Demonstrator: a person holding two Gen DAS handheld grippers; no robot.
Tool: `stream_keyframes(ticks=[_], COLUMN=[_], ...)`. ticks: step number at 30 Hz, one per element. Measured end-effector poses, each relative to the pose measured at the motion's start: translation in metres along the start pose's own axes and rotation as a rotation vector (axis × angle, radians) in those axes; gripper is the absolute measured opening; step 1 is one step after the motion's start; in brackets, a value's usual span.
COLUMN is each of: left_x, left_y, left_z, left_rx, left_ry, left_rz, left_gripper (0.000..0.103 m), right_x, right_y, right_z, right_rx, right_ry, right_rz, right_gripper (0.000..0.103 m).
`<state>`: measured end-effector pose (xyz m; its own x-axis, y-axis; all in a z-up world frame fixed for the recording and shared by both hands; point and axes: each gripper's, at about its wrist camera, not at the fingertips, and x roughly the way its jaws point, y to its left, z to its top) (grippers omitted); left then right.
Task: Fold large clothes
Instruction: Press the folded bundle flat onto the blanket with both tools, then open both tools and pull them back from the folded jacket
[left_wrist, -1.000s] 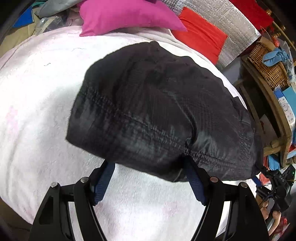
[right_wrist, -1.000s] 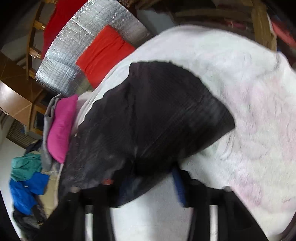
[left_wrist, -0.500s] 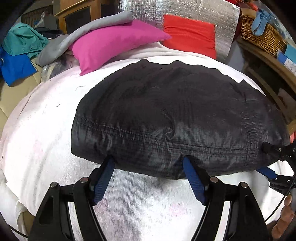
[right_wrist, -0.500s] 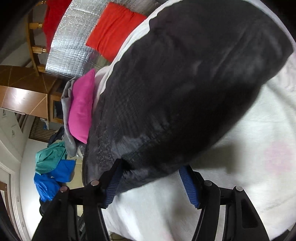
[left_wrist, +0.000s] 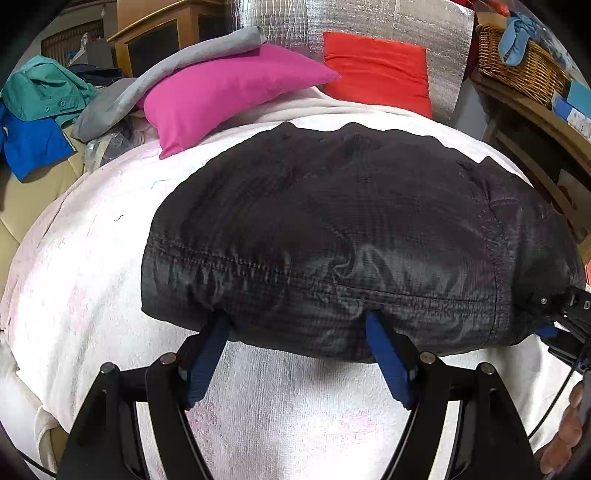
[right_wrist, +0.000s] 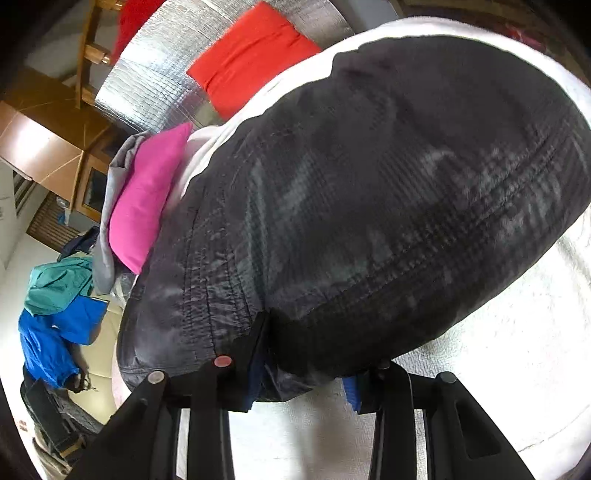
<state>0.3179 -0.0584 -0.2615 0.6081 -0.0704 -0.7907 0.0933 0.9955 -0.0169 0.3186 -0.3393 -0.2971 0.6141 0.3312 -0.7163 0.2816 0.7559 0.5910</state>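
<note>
A black quilted garment (left_wrist: 351, 236) lies folded on a white towel-covered surface (left_wrist: 92, 288). My left gripper (left_wrist: 295, 332) is open, its blue-padded fingers (left_wrist: 207, 354) wide apart with their tips under the garment's near hem. The right gripper (left_wrist: 554, 317) shows at the garment's right corner in the left wrist view. In the right wrist view the garment (right_wrist: 369, 206) fills the frame and my right gripper (right_wrist: 306, 365) is open, its fingertips hidden under the near edge.
A pink pillow (left_wrist: 229, 92), grey cloth (left_wrist: 166, 77) and red cushion (left_wrist: 376, 66) lie at the far edge before a silver panel. Teal and blue clothes (left_wrist: 37, 110) are piled left. A wooden shelf with a wicker basket (left_wrist: 517, 62) stands right.
The garment has been laid down flat and spread wider across the surface. Both cameras have swung to level views, and the right gripper's fingers have spread apart at the garment's corner.
</note>
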Motion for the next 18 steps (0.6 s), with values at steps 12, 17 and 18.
stream_keyframes(ticks=[12,17,18], left_x=[-0.016,-0.033,-0.029], left_y=[0.03,0.069,0.075], left_z=[0.003,0.014,0.017], left_rx=[-0.014,-0.09,-0.11], left_ry=[-0.001,-0.098,-0.091], left_rz=[-0.013,0.068,0.08], left_gripper=[0.077,0.077,0.077], right_x=[-0.063,-0.082,-0.082], right_y=[-0.07,-0.118,-0.124], right_z=[0.012,0.02,0.021], right_rx=[0.2,0.397,0.431], right_ry=[-0.024,-0.098,-0.116], right_rz=[0.051,0.022,0.022], right_gripper=[0.065,0.065,0.065])
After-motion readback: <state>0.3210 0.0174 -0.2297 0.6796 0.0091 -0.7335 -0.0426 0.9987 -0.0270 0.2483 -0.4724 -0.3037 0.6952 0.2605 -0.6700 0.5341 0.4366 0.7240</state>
